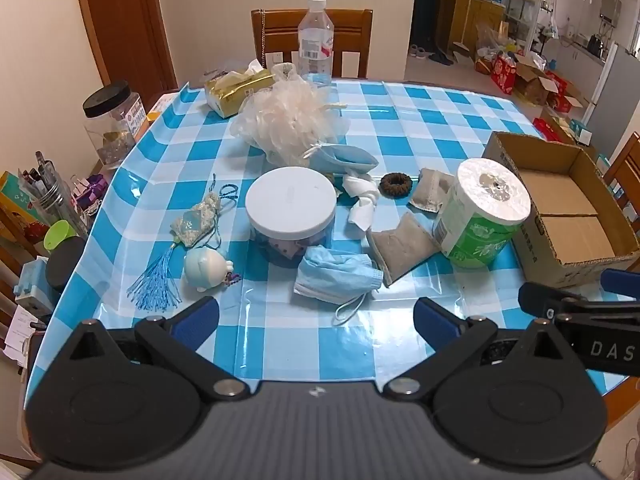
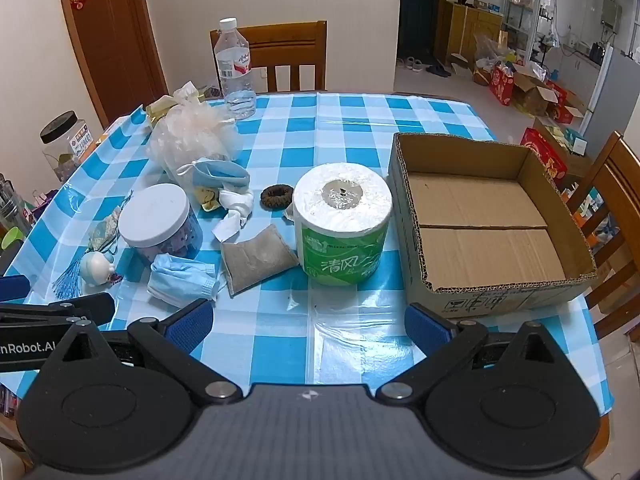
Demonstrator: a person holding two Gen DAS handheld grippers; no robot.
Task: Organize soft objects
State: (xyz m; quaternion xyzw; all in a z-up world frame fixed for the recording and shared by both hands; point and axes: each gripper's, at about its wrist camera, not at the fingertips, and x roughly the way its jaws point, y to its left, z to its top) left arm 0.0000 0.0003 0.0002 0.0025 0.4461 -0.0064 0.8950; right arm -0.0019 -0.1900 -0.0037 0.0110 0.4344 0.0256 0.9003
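A: What sits on the worktop (image 2: 352,320)?

B: A blue and white checked cloth covers it. On the right stands an open cardboard box (image 2: 484,224), with nothing inside. Just left of the box, a toilet paper roll (image 2: 342,220) in green wrapping stands on end.

A: And the soft things?

B: They lie in a loose group left of the roll. A crumpled blue face mask (image 1: 336,274) lies nearest the front edge, with a flat grey pouch (image 1: 400,246) just beside it. Behind them are a twisted white cloth (image 1: 362,202), a brown hair scrunchie (image 1: 395,183) and a second grey pouch (image 1: 432,192). Further back lies a pale mesh bath pouf (image 1: 288,116), with a blue fabric pouch (image 1: 344,160) against it. A white-lidded jar (image 1: 291,216) stands in the middle of the group, and a tasselled sachet (image 1: 192,224) and a small round figurine (image 1: 206,268) lie at its left.

A: Where are the grippers?

B: Both hover over the near edge, angled downward. The left gripper (image 1: 316,322) has its fingers spread wide with nothing between them. The right gripper (image 2: 308,322) is the same, fingers wide apart and holding nothing.
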